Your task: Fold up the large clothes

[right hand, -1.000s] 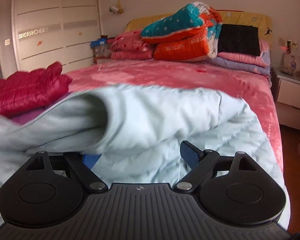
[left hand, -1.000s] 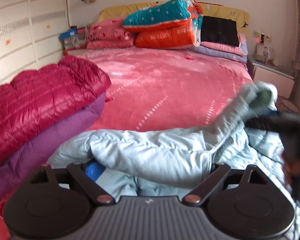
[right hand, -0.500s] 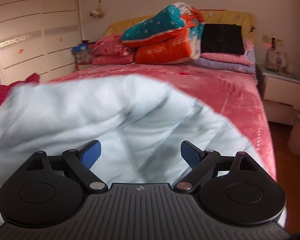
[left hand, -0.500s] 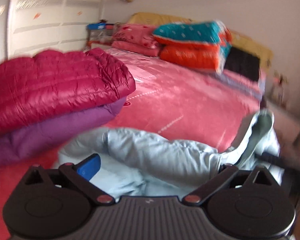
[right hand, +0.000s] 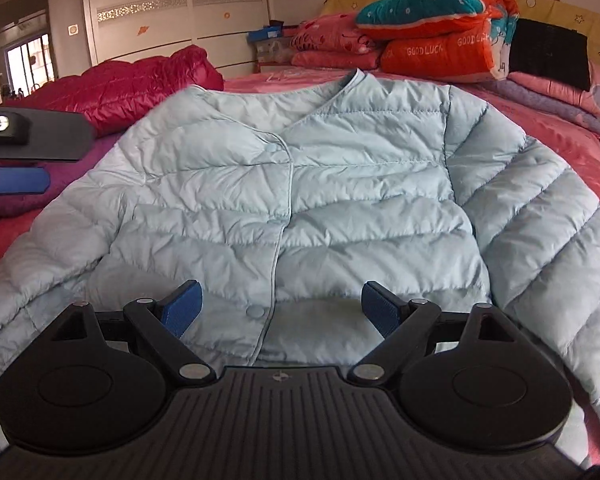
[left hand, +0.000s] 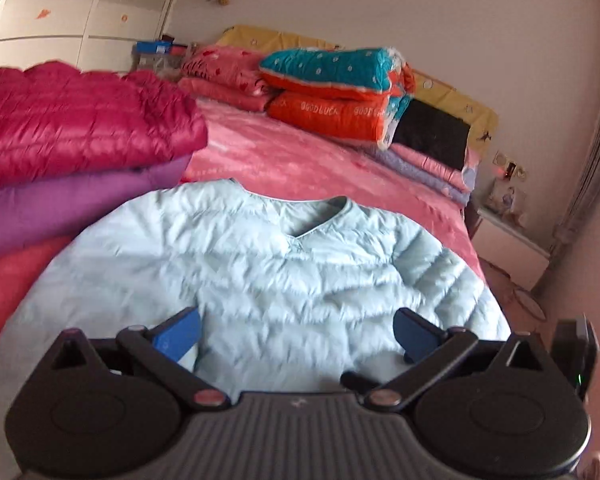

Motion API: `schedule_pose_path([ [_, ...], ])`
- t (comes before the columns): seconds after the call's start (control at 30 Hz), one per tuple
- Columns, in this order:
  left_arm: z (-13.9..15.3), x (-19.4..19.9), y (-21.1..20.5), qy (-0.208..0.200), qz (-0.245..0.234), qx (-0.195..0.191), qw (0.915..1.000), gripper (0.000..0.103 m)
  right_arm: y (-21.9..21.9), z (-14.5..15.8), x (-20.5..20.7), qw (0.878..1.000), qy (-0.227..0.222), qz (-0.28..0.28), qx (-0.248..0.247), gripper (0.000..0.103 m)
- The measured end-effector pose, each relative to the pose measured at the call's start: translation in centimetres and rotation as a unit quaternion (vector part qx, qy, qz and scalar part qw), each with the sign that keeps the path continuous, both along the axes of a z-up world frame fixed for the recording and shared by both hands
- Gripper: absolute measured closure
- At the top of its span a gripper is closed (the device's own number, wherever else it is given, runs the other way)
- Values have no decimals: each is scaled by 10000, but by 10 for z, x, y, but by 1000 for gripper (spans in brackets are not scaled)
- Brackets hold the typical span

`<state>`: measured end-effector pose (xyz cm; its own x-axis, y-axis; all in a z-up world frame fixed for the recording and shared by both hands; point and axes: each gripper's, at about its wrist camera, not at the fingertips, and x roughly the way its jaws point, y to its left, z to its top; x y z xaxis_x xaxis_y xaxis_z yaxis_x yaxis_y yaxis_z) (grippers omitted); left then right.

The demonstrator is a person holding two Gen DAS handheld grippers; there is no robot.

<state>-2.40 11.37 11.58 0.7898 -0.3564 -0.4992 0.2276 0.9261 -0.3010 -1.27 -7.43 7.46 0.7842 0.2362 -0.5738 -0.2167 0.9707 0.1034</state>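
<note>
On the pink bed (right hand: 580, 140), listed left to right as I read my two wrist views:

1. Far left: a folded crimson down jacket (left hand: 72, 120) stacked on a folded purple one (left hand: 60, 208), both clear of my tools.
2. My left gripper (left hand: 296, 334): jaws spread wide, blue pads (left hand: 178, 334) hovering at the hem, pinching nothing. The right wrist view catches it at its left edge (right hand: 12, 160).
3. Centre: the pale blue quilted jacket (right hand: 300, 184), the item I am here for, lying flat, front up, snapped closed, collar toward the headboard, both sleeves angled outward and down. It lies just beside the purple jacket.
4. My right gripper (right hand: 280, 306): jaws likewise spread, pads (right hand: 380, 308) flanking the lower placket, holding nothing.
5. Beyond, at the headboard: pink pillows (right hand: 332, 44), then a teal-and-orange quilt (right hand: 432, 20) piled up, then a black cushion (right hand: 548, 52).
6. Far right: a white nightstand (left hand: 508, 248).
</note>
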Motion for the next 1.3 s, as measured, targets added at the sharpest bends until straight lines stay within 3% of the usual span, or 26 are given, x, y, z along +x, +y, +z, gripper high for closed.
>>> schedule_pose_path([
  [0.13,-9,-24,26,200,316,298,9989,10,-1,-8,-5,9998,186,-5,-47,0],
  [0.4,1,-87,94,366,1280,282,9907,12,4,-18,-39,9983,558,106,-114,0],
  [0.6,0,-121,80,483,1176,407,9910,12,14,-13,-72,9961,645,368,-470,0],
  [0.83,-12,-144,52,746,546,275,9953,15,24,-8,-121,9921,781,683,-710,0],
  [1.03,-34,-150,35,1027,393,454,9929,25,28,-1,-161,9876,834,1007,-867,0],
  [1.17,-43,-150,26,1013,383,781,9910,30,17,12,-171,9907,860,858,-607,0],
  [1.3,-49,-146,34,982,798,1065,9862,33,-10,25,-177,9958,744,343,-400,0],
])
